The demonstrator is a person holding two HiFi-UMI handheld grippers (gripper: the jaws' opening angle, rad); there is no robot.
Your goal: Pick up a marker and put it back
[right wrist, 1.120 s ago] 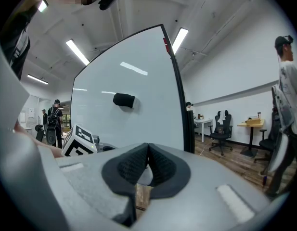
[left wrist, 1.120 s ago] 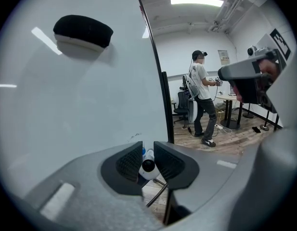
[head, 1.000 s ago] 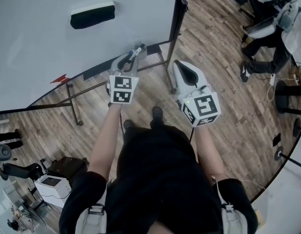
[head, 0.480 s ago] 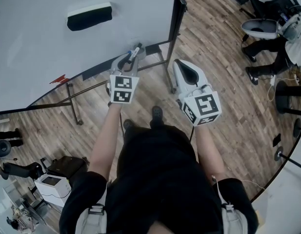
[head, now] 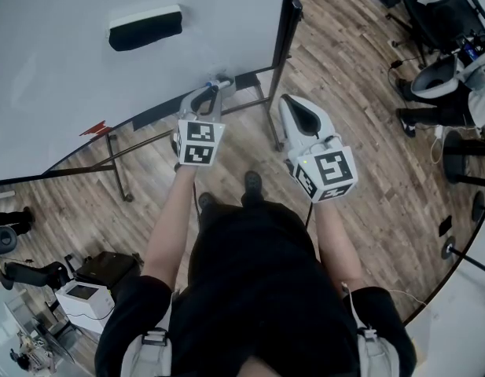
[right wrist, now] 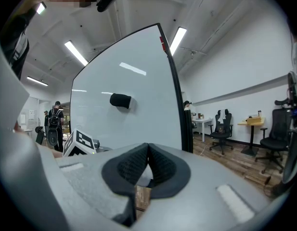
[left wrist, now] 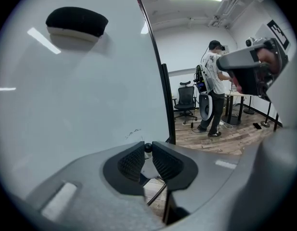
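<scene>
Both jaws of the right hand-held gripper [right wrist: 147,149] meet, empty, above the wood floor [head: 344,77]. The left hand-held gripper [head: 215,85], its jaws just closing, pinches the marker [left wrist: 148,147] at the lower edge of the whiteboard [head: 77,85], near its right corner. Higher up clings an eraser [head: 146,27]; office chairs [right wrist: 224,125] stand beyond.

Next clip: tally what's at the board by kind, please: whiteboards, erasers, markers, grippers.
whiteboard: 1
eraser: 1
marker: 1
grippers: 2 (left gripper, right gripper)
total: 5
</scene>
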